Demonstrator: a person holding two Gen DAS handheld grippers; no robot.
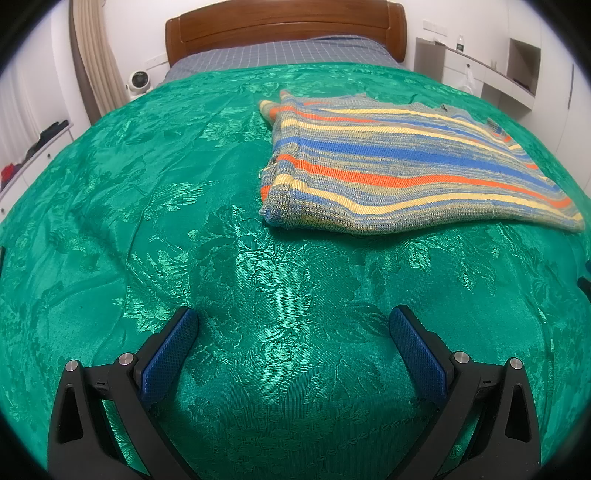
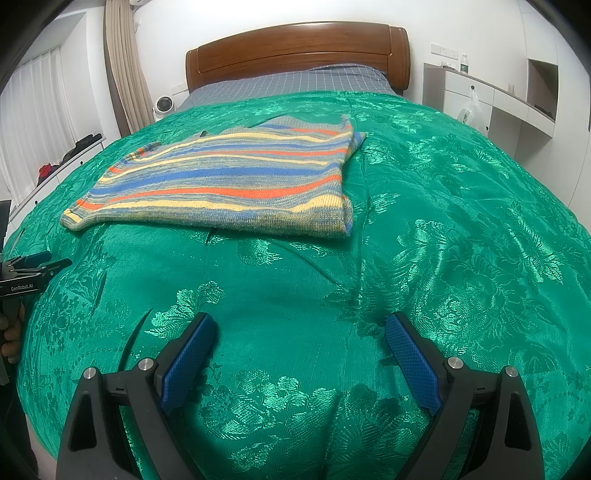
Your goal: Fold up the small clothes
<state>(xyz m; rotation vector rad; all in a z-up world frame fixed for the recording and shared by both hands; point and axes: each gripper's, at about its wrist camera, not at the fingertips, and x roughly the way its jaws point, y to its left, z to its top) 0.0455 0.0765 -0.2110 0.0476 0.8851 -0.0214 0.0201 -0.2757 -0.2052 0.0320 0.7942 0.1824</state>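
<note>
a striped knit sweater [image 1: 406, 162] lies flat and already partly folded on a green brocade bedspread [image 1: 221, 258], while both hand-held grippers hover short of it over bare cloth. the left gripper [image 1: 293, 332] stands wide open with nothing between its blue pads [image 1: 168, 354], the garment lying toward its one o'clock, well apart. the right gripper [image 2: 299, 338] is likewise spread wide and empty, the same sweater [image 2: 229, 181] sitting toward its eleven o'clock. the garment's long axis runs crosswise, from nine to three o'clock in both views, so each gripper faces one short end: the left nearer the doubled-over edge with the tucked sleeve, the right nearer the other short side. neither looks clearly closer, though the fisheye warp makes that hard to judge. the next fold likely calls for both to reach forward and inward to the near hem. a wooden headboard [image 1: 284, 29] stands at twelve o'clock beyond a checked sheet [image 1: 280, 51].
</note>
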